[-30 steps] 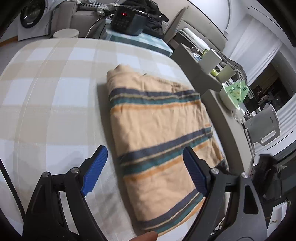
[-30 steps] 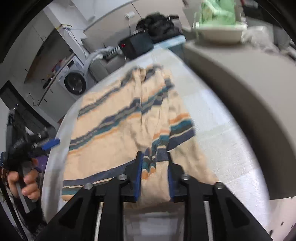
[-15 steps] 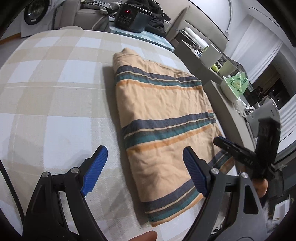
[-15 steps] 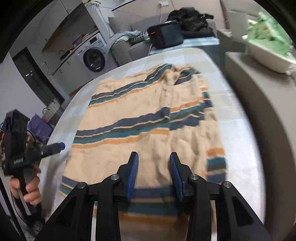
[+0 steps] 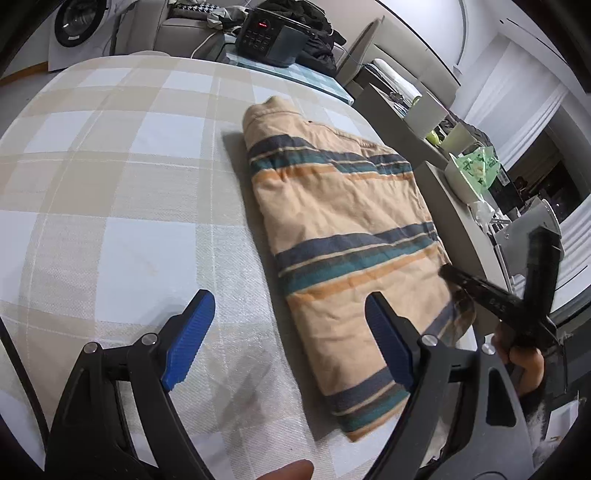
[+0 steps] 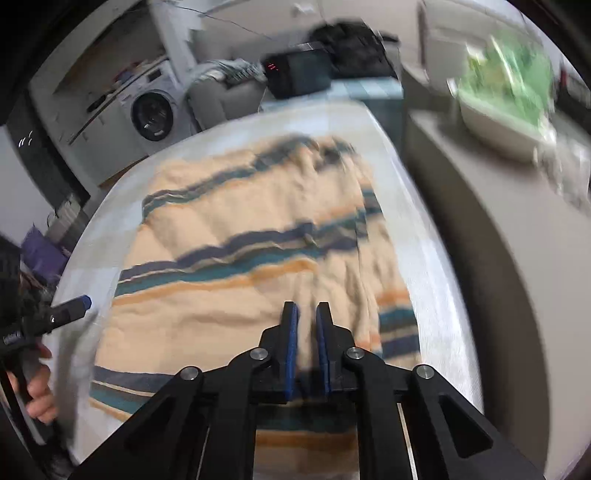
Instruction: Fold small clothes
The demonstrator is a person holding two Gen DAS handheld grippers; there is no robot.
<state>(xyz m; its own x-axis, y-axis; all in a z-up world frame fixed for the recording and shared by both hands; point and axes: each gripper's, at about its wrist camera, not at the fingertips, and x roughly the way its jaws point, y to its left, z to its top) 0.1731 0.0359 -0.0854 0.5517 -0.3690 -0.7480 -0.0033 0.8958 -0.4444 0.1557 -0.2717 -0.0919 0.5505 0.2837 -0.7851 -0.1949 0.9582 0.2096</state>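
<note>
Right gripper (image 6: pixel 305 321) released striped garment (image 5: pixel 343 236), jaws just closing, nearly together, nothing between. Left gripper (image 5: pixel 291 332) spread, empty, over worktop (image 5: pixel 110 184). Garment soft, light, limp; likely best pinched at near hem corners.

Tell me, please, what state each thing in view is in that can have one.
Striped garment: folded, lying flat on the checked tablecloth.
Left gripper: open, empty, over the garment's near edge.
Right gripper: jaws just closing, narrow gap left, whether on cloth unclear.
Black appliance: display lit red.
</note>
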